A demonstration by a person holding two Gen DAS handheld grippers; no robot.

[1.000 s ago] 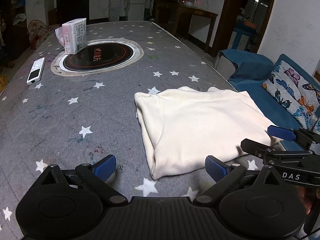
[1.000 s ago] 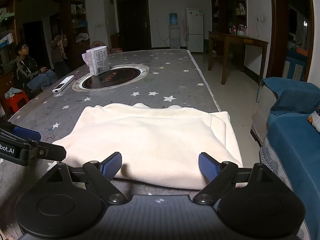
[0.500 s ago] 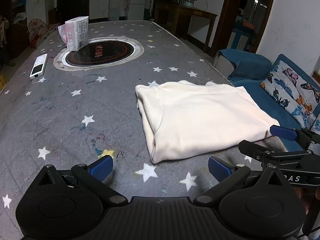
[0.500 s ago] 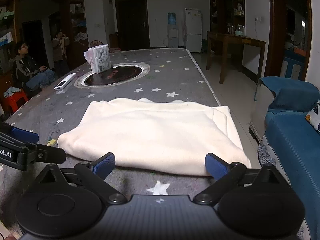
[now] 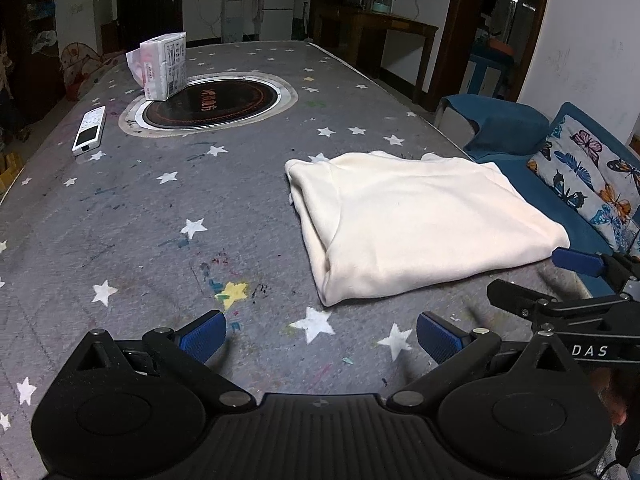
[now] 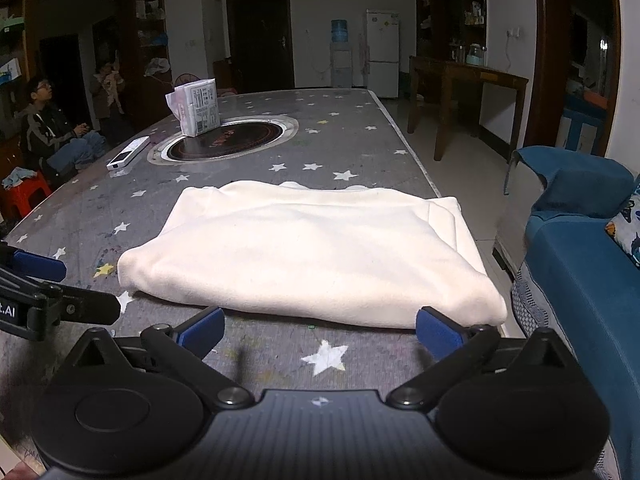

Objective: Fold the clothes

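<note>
A cream garment [image 5: 416, 224] lies folded into a flat rectangle on the grey star-patterned table [image 5: 160, 232], near its right edge; it also shows in the right wrist view [image 6: 312, 256]. My left gripper [image 5: 320, 336] is open and empty, just short of the garment's near left corner. My right gripper [image 6: 318, 330] is open and empty, just short of the garment's near edge. The right gripper also shows in the left wrist view [image 5: 576, 276], beside the garment's near right corner. Neither touches the cloth.
A round induction hob [image 5: 208, 102] is set into the table, with a tissue pack [image 5: 162, 66] on its rim and a white remote [image 5: 89, 130] to its left. A blue sofa [image 6: 580, 264] stands right of the table. Two people [image 6: 52, 132] sit at the far left.
Both grippers have pulled back from the garment toward the table's near edge. The garment lies still, folded as before.
</note>
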